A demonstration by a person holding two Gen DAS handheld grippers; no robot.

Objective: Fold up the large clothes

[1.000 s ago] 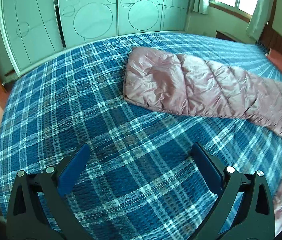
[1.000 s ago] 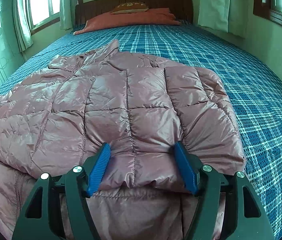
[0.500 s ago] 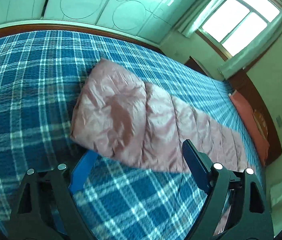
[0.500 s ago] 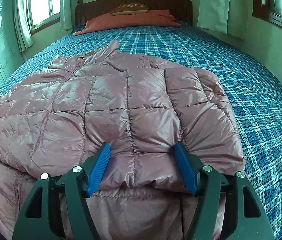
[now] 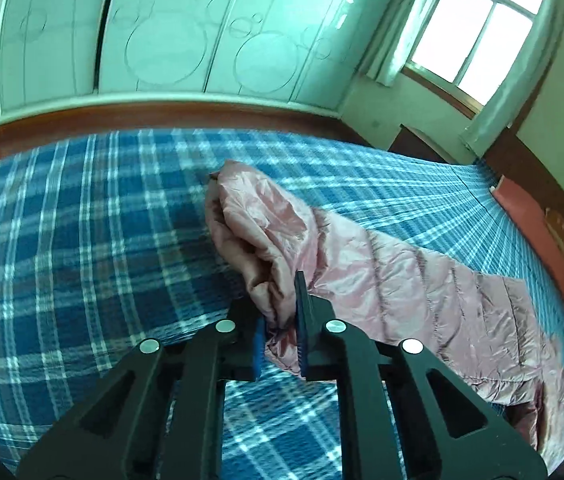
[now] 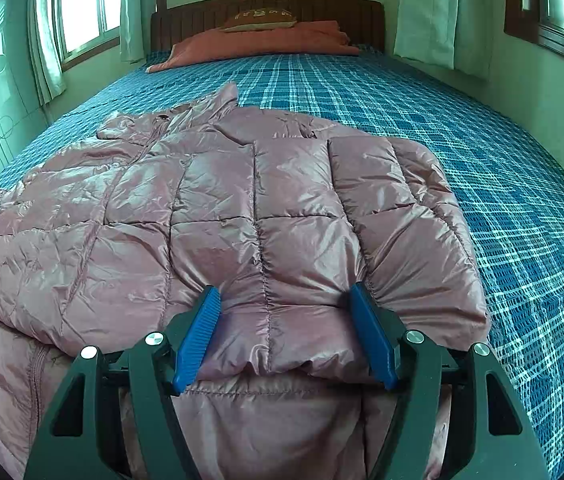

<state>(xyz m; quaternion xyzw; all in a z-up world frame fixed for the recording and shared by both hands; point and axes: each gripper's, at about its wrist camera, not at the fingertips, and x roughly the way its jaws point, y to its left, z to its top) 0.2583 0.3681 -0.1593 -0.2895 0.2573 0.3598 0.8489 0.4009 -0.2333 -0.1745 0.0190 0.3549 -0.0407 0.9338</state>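
Observation:
A pink quilted puffer jacket lies spread on a bed with a blue plaid cover. Its right sleeve is folded across the body. In the left wrist view its other sleeve stretches out across the cover. My left gripper is shut on the cuff end of that sleeve, which is bunched up and lifted a little off the bed. My right gripper is open, its blue pads resting on the folded sleeve near the jacket's hem, one on each side of a quilted panel.
A white wardrobe stands beyond the foot of the bed. Orange pillows and a wooden headboard are at the far end. Curtained windows flank the bed. A wall is close on the right.
My left gripper has swung from bare bed cover over to the sleeve's end and closed on the cuff, lifting it. The right gripper has not moved.

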